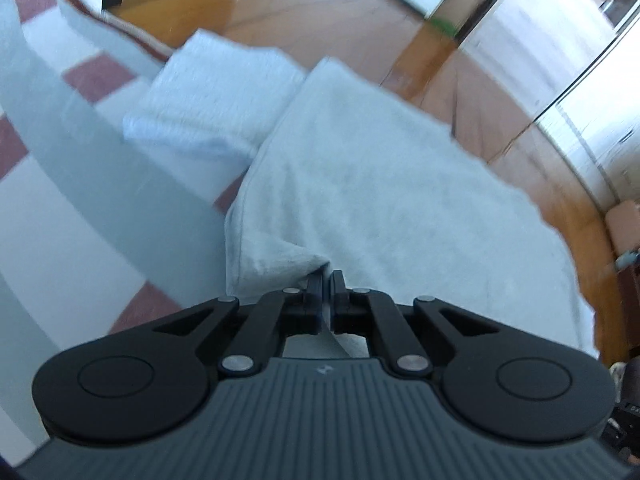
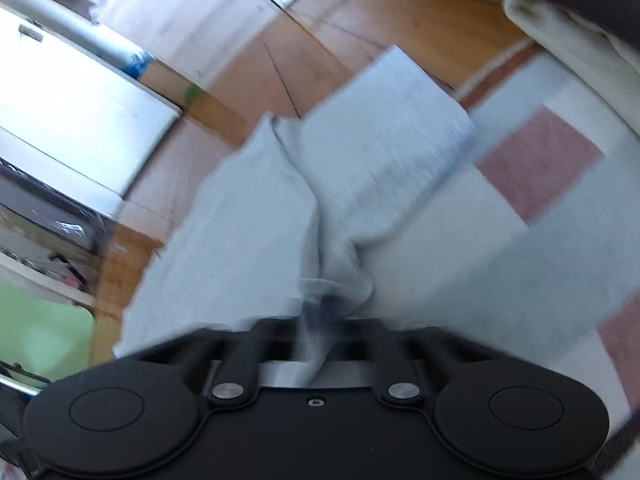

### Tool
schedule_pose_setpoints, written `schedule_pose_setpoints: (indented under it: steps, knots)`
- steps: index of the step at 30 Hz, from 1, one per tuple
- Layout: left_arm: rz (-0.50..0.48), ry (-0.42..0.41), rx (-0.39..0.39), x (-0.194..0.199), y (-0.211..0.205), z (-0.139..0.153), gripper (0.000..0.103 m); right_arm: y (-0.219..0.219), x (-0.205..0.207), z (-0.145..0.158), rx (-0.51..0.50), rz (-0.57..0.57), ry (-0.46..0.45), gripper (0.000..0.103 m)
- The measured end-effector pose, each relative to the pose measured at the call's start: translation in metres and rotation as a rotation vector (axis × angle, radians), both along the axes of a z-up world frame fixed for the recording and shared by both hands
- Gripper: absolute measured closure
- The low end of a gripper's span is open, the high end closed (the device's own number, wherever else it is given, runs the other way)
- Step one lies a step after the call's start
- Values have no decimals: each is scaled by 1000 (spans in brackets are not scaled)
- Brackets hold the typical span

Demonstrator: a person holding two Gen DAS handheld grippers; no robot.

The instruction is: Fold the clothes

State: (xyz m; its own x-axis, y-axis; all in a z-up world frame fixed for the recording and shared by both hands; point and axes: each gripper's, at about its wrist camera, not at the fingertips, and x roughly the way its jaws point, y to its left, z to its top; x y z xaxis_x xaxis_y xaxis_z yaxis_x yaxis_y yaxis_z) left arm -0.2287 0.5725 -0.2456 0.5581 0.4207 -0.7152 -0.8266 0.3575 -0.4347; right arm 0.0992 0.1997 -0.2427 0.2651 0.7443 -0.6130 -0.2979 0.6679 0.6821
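Observation:
A pale grey garment [image 1: 360, 184] hangs lifted in front of my left gripper [image 1: 326, 280], whose jaws are shut on a bunched edge of it. Fabric shows between the fingers and behind them. In the right wrist view the same grey garment [image 2: 248, 216] drapes from my right gripper [image 2: 320, 304], which is shut on a pinched fold; that view is blurred. A folded light blue-grey cloth [image 1: 212, 96] lies on the rug beyond the held garment, and the right wrist view shows this folded cloth [image 2: 392, 128] as well.
A rug [image 1: 80, 200] with grey, white and red-brown blocks covers the wooden floor [image 1: 320, 20]. White furniture [image 2: 80, 100] stands at the left of the right wrist view, with a green object [image 2: 40, 328] below it. A cream cloth [image 2: 568, 40] lies at the upper right.

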Motion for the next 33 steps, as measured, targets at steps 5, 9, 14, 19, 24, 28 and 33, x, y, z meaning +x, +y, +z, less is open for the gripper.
schedule_pose_setpoints:
  steps: [5, 9, 14, 19, 24, 28, 33]
  knots:
    - [-48, -55, -32, -18, 0, 13, 100, 1, -6, 18, -62, 69, -125, 98]
    - [-18, -128, -166, -32, 11, -4, 100, -9, -9, 15, -108, 90, -115, 93]
    - [13, -86, -165, -28, 14, -13, 95, -30, -5, 2, -13, 33, 30, 88]
    - [35, -86, -164, -13, 26, -23, 79, -25, -8, -2, 11, 23, 36, 44]
    - [53, -97, -96, -3, 21, -22, 87, 7, -7, -8, -13, 46, -39, 69]
    - [61, -88, -84, -4, 23, -23, 100, 20, 0, -7, -33, 49, -62, 96]
    - [59, -38, 67, -5, 8, 10, 100, -1, -6, 14, -2, 55, -72, 100]
